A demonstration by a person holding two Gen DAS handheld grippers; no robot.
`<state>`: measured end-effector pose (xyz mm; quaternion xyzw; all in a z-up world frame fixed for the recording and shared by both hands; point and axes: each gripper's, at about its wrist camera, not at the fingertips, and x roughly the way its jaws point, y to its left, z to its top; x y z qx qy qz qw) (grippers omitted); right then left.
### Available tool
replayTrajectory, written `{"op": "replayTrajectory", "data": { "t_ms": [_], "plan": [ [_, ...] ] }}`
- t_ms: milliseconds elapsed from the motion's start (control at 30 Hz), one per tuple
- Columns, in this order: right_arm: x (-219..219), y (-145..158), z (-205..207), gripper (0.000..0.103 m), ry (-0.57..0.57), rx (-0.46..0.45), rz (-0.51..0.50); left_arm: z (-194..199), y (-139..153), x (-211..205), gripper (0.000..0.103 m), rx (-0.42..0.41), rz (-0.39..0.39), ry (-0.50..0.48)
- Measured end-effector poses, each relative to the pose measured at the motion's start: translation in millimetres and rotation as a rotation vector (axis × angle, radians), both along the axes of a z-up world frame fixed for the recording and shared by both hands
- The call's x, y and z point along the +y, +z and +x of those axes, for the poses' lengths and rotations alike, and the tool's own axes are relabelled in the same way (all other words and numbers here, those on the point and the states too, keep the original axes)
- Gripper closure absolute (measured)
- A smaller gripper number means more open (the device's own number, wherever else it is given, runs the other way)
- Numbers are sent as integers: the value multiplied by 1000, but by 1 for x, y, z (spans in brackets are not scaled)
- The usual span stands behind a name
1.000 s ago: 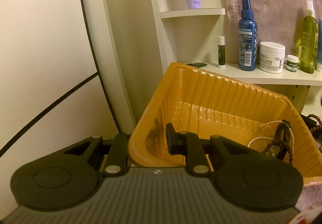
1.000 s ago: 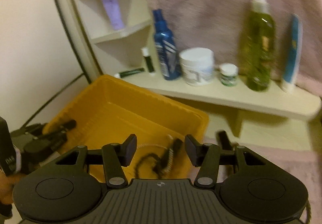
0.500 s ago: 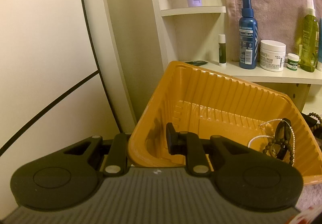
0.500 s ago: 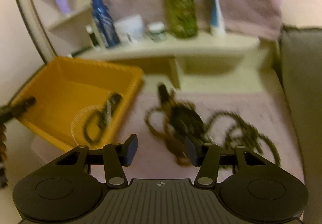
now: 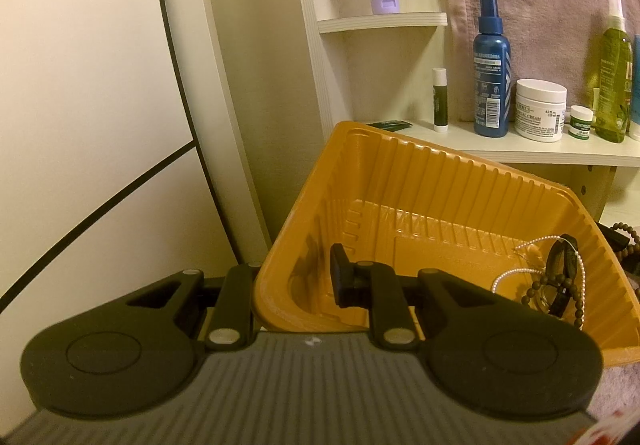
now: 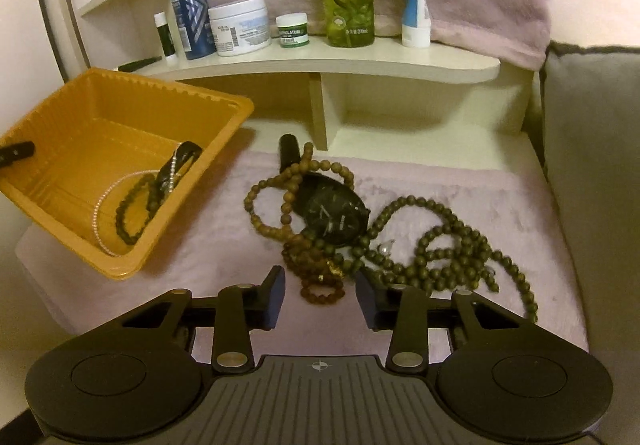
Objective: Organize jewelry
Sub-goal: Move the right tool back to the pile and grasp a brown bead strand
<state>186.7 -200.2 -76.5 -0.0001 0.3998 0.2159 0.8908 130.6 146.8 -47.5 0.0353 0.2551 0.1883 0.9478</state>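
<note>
Left gripper (image 5: 294,279) clamped the ribbed orange plastic tray's (image 6: 100,113) near wall, tray tilted. Right gripper (image 6: 320,295), jaws apart, hovered over tangled brown bead strands (image 6: 432,257) and black watch (image 6: 334,211) mid pink cloth (image 6: 224,245).

The tray wall (image 5: 280,245) hides the left claw's (image 5: 296,279) outer finger, the watch strap (image 6: 289,149) runs under tangled beads (image 6: 316,245), and the jar print (image 5: 534,117) is too small to read.

A soft pink cloth (image 6: 440,181) covers the flat top. On it lie bead strings (image 6: 436,253), a black watch (image 6: 334,215) and, maybe tipped up, an orange tray (image 6: 192,213).
</note>
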Motion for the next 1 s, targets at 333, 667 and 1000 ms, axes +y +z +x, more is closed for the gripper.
{"op": "replayTrajectory", "data": {
  "t_ms": [333, 667, 1000],
  "plan": [
    [30, -14, 1, 92, 80, -133, -135, 1, 1, 1, 85, 4, 1, 2],
    [27, 1, -36, 96, 193, -155, -45, 1, 1, 1, 85, 2, 4, 0],
    [-10, 4, -7, 92, -37, -26, 16, 0, 1, 0, 85, 2, 5, -3]
  ]
}}
